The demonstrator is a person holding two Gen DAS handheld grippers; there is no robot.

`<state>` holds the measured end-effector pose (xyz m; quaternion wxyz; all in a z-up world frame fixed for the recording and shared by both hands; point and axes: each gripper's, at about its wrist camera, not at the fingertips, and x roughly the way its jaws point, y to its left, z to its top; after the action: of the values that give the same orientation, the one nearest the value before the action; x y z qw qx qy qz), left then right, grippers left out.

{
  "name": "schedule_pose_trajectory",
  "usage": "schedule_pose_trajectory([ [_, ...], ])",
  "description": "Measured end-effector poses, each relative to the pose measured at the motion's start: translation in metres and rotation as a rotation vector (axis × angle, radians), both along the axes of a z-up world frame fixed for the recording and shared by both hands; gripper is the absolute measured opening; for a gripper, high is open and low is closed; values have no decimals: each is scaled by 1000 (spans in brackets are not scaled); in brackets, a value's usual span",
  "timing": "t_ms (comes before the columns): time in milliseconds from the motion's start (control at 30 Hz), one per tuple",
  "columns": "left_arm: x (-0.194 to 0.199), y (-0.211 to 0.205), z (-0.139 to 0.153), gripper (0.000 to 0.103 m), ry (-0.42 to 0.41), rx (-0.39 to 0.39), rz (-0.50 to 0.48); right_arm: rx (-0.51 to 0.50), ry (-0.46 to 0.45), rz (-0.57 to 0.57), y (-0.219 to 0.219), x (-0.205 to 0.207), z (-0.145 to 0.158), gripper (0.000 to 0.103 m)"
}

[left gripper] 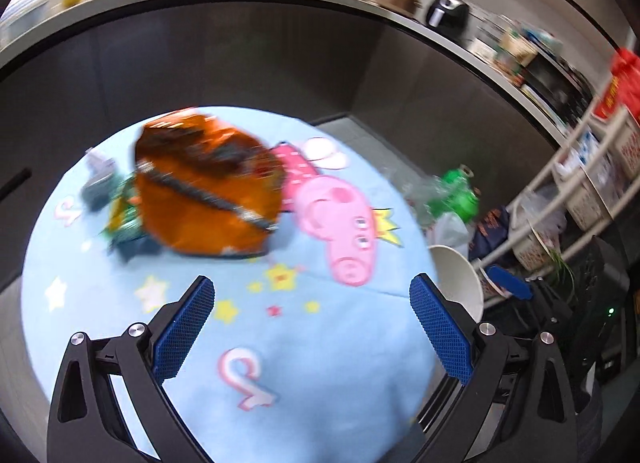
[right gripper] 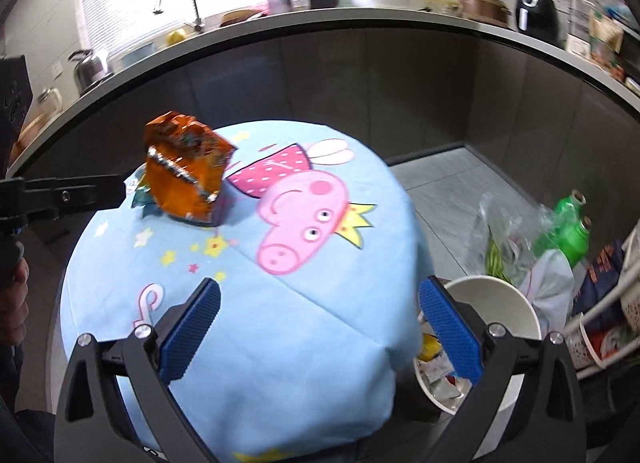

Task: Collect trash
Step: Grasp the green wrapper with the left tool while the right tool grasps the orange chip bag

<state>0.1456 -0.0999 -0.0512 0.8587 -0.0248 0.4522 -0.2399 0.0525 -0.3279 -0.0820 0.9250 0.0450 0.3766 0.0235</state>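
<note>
Crinkled orange foil bag (right gripper: 186,171)

One round table (right gripper: 280,343) stands under one light-blue cartoon pig tablecloth (right gripper: 328,327). On it lies one orange snack bag (right gripper: 182,179), with one green-and-blue wrapper (right gripper: 141,194) tucked beside it; the left wrist view hints at more small wrappers there, too blurred to count. Beside the table stands one white bin (right gripper: 516,303). Two green plastic bottles (right gripper: 568,231) lean behind it. Two grippers show, left gripper (left gripper: 310,297) and right gripper (right gripper: 320,297).
</note>
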Motion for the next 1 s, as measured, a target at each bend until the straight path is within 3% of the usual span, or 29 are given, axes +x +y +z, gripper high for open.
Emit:
schedule_pose_trajectory([
  [367, 2, 93, -21, 94, 35, -52, 140, 4, 7, 250, 69, 77, 14, 100],
  [500, 2, 108, -23, 94, 35, -55, 166, -58, -13, 326, 95, 115, 18, 100],
  [700, 7, 133, -27, 94, 47, -74, 222, -122, -2, 353, 115, 170, 8, 99],
  [867, 13, 149, -31, 94, 62, -78, 260, -118, 1, 354, 122, 192, -5, 99],
  [900, 14, 153, -33, 94, 65, -80, 267, -111, 1, 347, 123, 194, -7, 97],
  [967, 15, 156, -35, 94, 70, -83, 276, -81, 19, 337, 122, 194, -11, 78],
  [1000, 16, 158, -36, 94, 73, -84, 280, -63, 36, 333, 120, 194, -12, 62],
])
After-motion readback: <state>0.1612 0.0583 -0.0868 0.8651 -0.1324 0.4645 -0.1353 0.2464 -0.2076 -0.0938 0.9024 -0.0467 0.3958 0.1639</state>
